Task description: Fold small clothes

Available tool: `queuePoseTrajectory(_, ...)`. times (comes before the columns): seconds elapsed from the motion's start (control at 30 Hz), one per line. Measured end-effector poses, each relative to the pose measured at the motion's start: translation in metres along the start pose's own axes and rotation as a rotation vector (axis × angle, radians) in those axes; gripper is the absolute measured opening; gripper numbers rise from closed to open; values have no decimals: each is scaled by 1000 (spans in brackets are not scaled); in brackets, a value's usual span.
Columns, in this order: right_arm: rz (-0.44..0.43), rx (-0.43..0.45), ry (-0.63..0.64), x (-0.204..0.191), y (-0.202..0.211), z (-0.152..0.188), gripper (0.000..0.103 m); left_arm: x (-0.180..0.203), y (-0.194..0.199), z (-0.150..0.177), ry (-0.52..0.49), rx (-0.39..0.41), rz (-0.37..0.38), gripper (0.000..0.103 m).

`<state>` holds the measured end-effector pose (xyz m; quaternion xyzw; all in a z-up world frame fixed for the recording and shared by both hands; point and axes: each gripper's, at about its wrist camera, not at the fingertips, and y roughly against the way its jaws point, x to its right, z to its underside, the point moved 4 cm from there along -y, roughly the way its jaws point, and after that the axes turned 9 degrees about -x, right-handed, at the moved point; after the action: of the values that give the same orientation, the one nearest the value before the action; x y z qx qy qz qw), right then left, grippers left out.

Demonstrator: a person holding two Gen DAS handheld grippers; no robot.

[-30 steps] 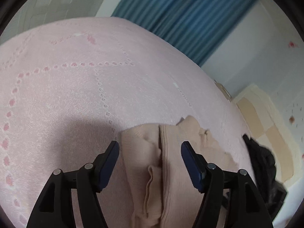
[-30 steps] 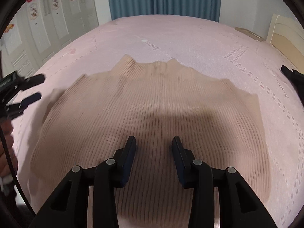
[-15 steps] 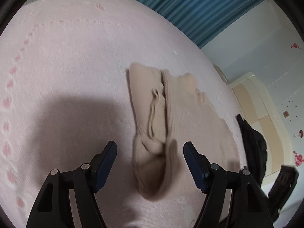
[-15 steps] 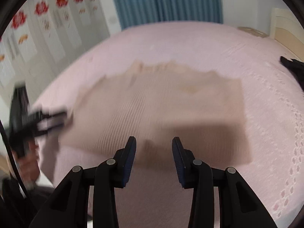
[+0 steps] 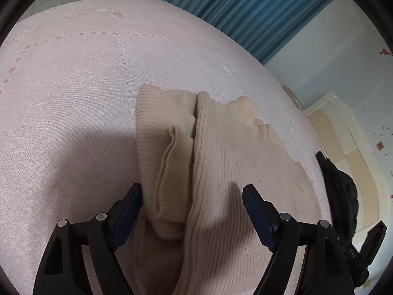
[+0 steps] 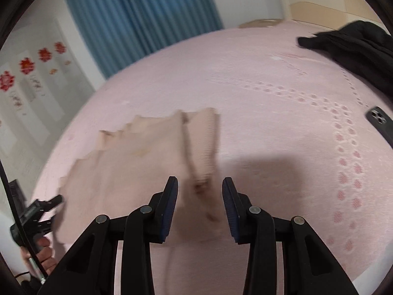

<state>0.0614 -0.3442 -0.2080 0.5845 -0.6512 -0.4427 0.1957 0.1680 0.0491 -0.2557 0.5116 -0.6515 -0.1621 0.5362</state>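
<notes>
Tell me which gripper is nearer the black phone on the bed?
Right. The right gripper hangs over the beige sweater's folded sleeve, phone off to its right; the left gripper sits at the sweater's far side.

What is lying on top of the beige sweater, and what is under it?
On the beige sweater lies only its own folded-in sleeve. Around it shows the pink bedspread, so it rests on that. What is beneath the knit itself is covered.
</notes>
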Motion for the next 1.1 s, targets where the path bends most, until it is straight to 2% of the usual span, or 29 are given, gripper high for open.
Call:
queuePoseTrajectory(0.07, 57, -15, -5, 8, -5, -1, 38, 3, -3, 0, 1, 6, -21, 75)
queuePoseTrajectory(0.17, 117, -18, 8, 12, -10, -2, 38, 6, -5, 0, -6, 8, -55, 63)
queuePoseTrajectory(0.4, 183, 70, 51, 13, -2, -1, 38, -6, 1, 2, 11, 21, -42, 49)
queuePoseTrajectory(0.57, 189, 59, 9, 20, -5, -2, 38, -9, 4, 3, 12, 26, -32, 48)
queuePoseTrajectory(0.77, 160, -57, -1, 18, -21, -2, 33, -8, 0, 0, 12, -1, -28, 49)
queuePoseTrajectory(1.0, 182, -46, 54, -2, -23, 5, 33, -15, -1, -3, 43, -27, 19, 50)
queuePoseTrajectory(1.1, 161, -54, 38, -3, -25, 7, 33, -15, -5, -6, 39, -29, 28, 51)
